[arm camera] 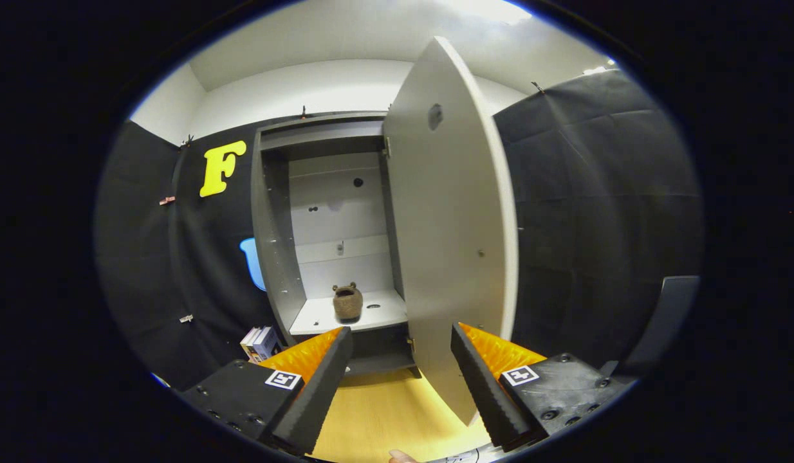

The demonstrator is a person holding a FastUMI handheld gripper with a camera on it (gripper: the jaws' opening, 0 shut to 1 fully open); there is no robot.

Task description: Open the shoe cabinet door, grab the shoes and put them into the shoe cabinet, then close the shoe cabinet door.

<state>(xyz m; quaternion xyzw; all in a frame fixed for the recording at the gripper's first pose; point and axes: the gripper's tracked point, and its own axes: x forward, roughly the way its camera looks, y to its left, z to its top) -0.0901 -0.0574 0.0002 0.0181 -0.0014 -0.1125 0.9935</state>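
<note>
Black cloth walls framed the shoe cabinet point(320, 193), its door point(452, 244) swung wide open toward the claw point(402, 386). One brown shoe point(347, 302) sat on the cabinet shelf point(320, 316), beyond the fingers point(313, 392) — claw gaping, holding nothing, above the yellow floor point(384, 411) — books point(260, 343) beside the cabinet.

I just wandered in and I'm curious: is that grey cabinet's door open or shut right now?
Open. The door is swung out toward the open gripper, baring the cabinet and a brown shoe on its shelf.
</note>
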